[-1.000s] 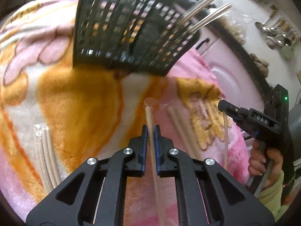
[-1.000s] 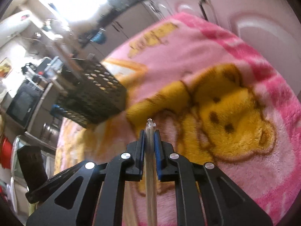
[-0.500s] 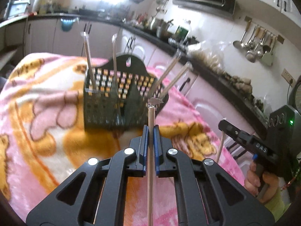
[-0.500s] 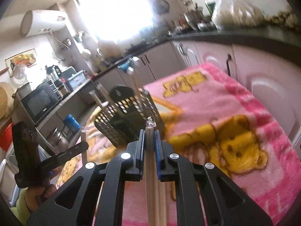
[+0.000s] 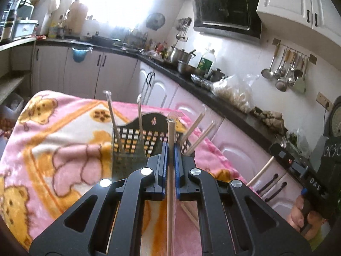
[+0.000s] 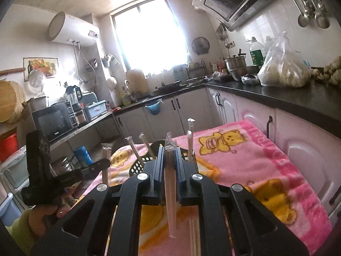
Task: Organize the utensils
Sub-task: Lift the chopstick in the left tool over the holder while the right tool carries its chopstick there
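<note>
Both tools are loaded: the left gripper (image 5: 170, 149) is clenched on a single wrapped chopstick (image 5: 169, 192) that runs up the centre of its view, and the right gripper (image 6: 169, 155) is pinched on a plastic-sleeved pair of chopsticks (image 6: 170, 192) standing almost upright between its pads. The target, a black lattice basket (image 5: 136, 140), sits on the pink bear-print blanket (image 5: 53, 149) just beyond the left fingertips, in the middle of that frame; in the right view only a sliver of it shows, low and left of centre, behind the gripper. Several wrapped sticks (image 5: 113, 123) already lean in it, some fanning toward the right of the frame. The step in hand looks like carrying both pieces over the basket and dropping them in — so it would pay to go one at a time, lower end first, aiming for an open pocket away from the leaning sticks. Tilt each piece near vertical before letting go, and release only once its foot is below the rim, since the slick sleeves could slide or tip the light basket — keeping the two tools from crossing over the opening matters too
</note>
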